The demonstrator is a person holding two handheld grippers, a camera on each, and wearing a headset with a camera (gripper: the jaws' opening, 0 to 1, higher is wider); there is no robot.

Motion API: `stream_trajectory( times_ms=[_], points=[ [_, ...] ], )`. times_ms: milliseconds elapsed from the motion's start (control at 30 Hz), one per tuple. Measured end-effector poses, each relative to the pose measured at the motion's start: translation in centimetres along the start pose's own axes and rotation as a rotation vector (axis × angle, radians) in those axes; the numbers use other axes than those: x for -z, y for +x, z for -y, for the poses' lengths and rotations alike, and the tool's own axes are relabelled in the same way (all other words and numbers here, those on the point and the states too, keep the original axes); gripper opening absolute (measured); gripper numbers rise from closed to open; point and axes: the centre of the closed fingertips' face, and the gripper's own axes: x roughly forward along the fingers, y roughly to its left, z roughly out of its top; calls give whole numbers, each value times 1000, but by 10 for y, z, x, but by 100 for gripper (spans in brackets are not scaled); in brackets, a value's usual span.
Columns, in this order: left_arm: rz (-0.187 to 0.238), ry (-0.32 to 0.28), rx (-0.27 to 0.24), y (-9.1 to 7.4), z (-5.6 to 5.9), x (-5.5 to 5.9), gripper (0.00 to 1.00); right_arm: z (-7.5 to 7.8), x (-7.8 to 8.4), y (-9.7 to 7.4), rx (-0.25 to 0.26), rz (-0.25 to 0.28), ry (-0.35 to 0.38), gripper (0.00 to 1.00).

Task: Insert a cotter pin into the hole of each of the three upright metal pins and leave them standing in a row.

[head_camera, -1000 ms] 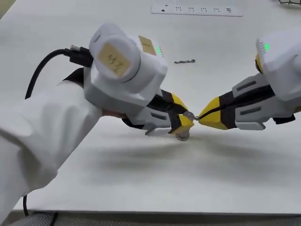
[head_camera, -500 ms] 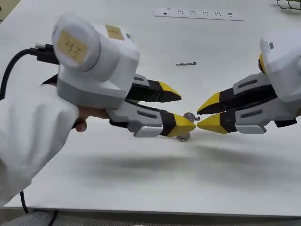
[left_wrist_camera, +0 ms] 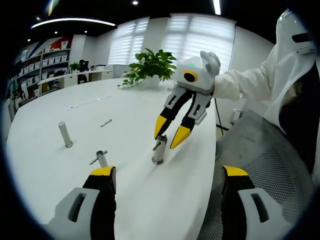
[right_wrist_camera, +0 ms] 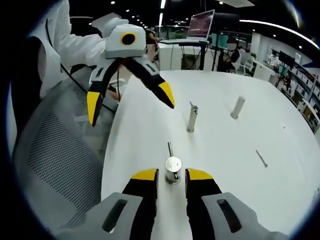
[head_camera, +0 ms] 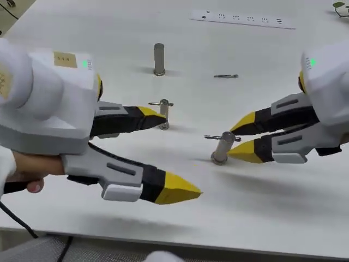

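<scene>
Three metal pins stand on the white table [head_camera: 256, 218]. The far pin [head_camera: 158, 59] [left_wrist_camera: 65, 134] [right_wrist_camera: 238, 107] is bare. A cotter pin crosses the top of the middle pin [head_camera: 163, 113] [left_wrist_camera: 102, 158] [right_wrist_camera: 192, 118]. The near pin [head_camera: 221, 148] [left_wrist_camera: 159, 150] [right_wrist_camera: 173, 170] also has a cotter pin [head_camera: 214, 137] through it. My right gripper [head_camera: 232, 141] [right_wrist_camera: 172, 176] is open, its yellow tips on either side of the near pin's top. My left gripper [head_camera: 180, 155] [left_wrist_camera: 167, 175] stands wide open, left of the near pin and apart from it. A loose cotter pin [head_camera: 225, 76] [left_wrist_camera: 105, 122] [right_wrist_camera: 261, 157] lies beyond.
A white power strip [head_camera: 242, 19] lies at the table's far edge. A potted plant [left_wrist_camera: 150, 65] stands at the table's end. A grey mesh chair [left_wrist_camera: 260, 150] and a person in white sleeves [right_wrist_camera: 75, 45] are at the table's near side.
Both grippers have opened. The left one has drawn back to the left, away from the near pin. The right one let go of the cotter pin, which now sits through that pin.
</scene>
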Motion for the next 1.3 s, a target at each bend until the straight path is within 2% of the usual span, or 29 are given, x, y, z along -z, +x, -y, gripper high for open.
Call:
stream_trajectory(
  times_ms=[67,233,400,500,600,900,1000,1133,1300],
  points=[
    [11,-5,-10,-2,1,1,99,0,0,1,-5,2,7,17],
    [29,-62,-15,-8,6,2,99,1,3,5,-7,0,17,16],
    [14,-59,-30,-10,6,5,99,0,3,11,-16,-7,14,13],
    [14,-87,-48,-9,6,5,99,-1,2,13,-21,-3,15,13],
    [17,-90,-53,-9,7,3,99,1,3,15,-13,-12,-2,9],
    [19,-110,-82,-14,4,5,99,1,1,16,-26,-22,7,8],
    [5,-120,-88,-15,4,8,99,3,0,16,-22,-28,12,8],
    [2,-126,-105,-18,1,10,99,14,-3,18,-9,-35,12,8],
    [18,-140,-121,-19,0,7,99,33,-12,18,15,-22,-2,8]
  ],
)
